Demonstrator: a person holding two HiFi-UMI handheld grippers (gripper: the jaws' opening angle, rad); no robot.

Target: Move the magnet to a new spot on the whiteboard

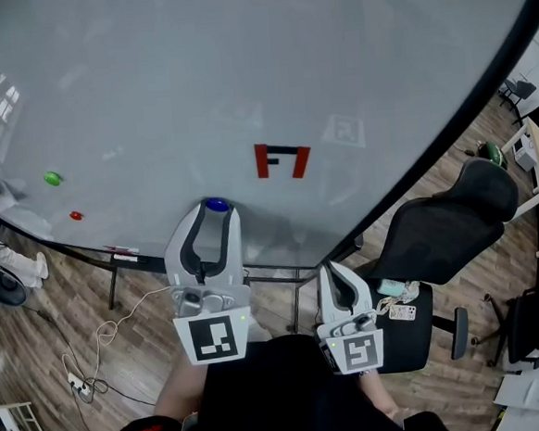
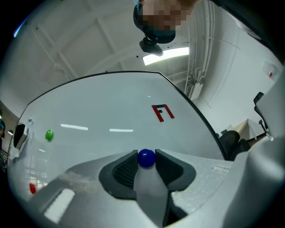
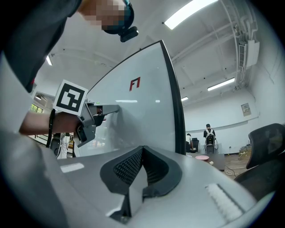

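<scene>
A small blue magnet [image 1: 217, 205] sits between the tips of my left gripper [image 1: 215, 210], which is shut on it. In the left gripper view the blue magnet [image 2: 146, 158] is pinched by both dark pads, right at the whiteboard [image 2: 111, 107] surface, below and left of a red mark [image 2: 162, 112]. My right gripper [image 1: 334, 272] hangs lower, near the whiteboard's [image 1: 240, 73] right edge, off the board. Its jaws [image 3: 141, 151] are shut with nothing between them. The right gripper view also shows the left gripper [image 3: 111, 108] against the board.
A green magnet [image 1: 53, 179] and a red magnet [image 1: 75, 216] stick to the board's left part. A black office chair [image 1: 455, 214] stands to the right of the board. Cables [image 1: 86, 364] lie on the wooden floor at lower left.
</scene>
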